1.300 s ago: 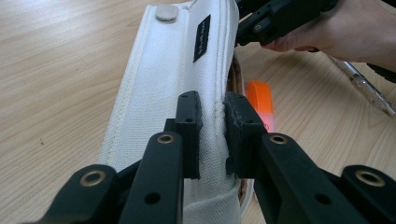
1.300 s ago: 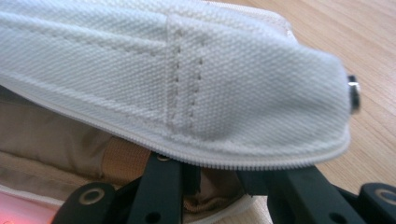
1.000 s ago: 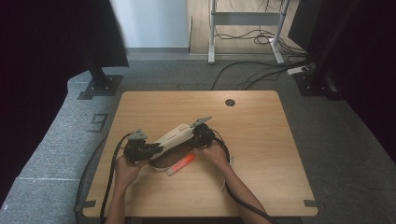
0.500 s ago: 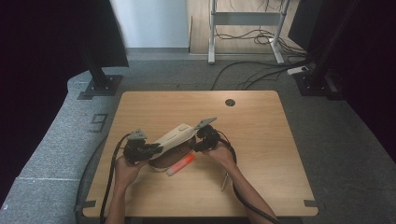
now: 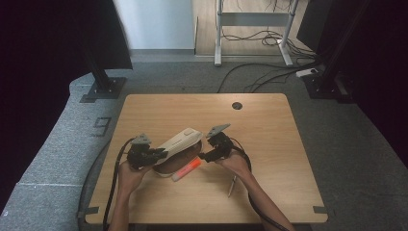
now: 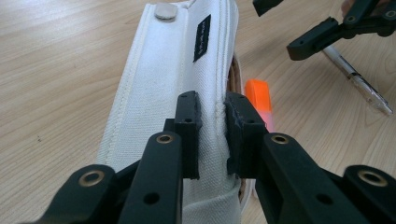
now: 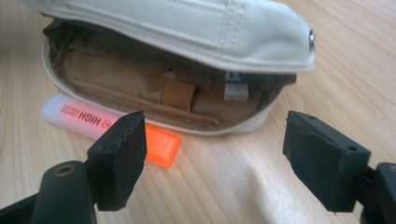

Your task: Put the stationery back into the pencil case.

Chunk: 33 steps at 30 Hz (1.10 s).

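Left gripper clamped on pouch flap | right gripper jaws just opening, empty | highlighter just ahead

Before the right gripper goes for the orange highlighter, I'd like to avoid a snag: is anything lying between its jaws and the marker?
Nothing visible does. The right gripper stands open, bare table between its jaws, and the highlighter lies in front of the open pencil case. The left gripper pinches the case's lid up.

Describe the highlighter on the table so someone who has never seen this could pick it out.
On the wooden table, look beside the open cream pencil case, on its near side. The highlighter lies flat there: a short chunky stick with an orange cap, unlike the thin clear pen farther right.
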### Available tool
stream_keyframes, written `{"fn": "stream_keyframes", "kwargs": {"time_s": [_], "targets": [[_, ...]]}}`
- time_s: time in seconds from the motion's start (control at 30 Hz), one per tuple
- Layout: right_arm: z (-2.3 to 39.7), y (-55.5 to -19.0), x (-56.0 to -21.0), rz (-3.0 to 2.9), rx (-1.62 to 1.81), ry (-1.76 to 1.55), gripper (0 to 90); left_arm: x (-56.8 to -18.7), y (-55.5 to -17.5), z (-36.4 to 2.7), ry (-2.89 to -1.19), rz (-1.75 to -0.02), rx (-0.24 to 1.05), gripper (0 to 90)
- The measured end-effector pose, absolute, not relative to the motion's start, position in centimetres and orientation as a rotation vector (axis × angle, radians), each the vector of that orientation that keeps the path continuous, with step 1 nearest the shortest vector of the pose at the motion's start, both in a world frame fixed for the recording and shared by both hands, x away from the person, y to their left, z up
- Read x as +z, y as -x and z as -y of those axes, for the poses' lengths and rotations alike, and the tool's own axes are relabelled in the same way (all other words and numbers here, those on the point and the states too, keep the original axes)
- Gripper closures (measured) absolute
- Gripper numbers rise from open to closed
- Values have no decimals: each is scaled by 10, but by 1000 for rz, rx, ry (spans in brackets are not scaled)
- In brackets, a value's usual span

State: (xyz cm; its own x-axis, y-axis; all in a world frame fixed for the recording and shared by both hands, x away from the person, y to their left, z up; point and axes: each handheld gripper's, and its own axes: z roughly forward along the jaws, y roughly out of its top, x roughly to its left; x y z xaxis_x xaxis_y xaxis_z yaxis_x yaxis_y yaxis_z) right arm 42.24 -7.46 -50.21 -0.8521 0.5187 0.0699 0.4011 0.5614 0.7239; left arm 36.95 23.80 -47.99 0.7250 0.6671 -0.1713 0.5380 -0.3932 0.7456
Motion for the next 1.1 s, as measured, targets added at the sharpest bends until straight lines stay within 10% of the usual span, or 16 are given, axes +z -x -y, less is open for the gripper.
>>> {"fn": "stream_keyframes", "kwargs": {"time_s": [1.1], "targets": [[146, -376, -509, -2638, 1113, -891, 250, -481, -369, -236, -2101, -902, 187, 752]]}}
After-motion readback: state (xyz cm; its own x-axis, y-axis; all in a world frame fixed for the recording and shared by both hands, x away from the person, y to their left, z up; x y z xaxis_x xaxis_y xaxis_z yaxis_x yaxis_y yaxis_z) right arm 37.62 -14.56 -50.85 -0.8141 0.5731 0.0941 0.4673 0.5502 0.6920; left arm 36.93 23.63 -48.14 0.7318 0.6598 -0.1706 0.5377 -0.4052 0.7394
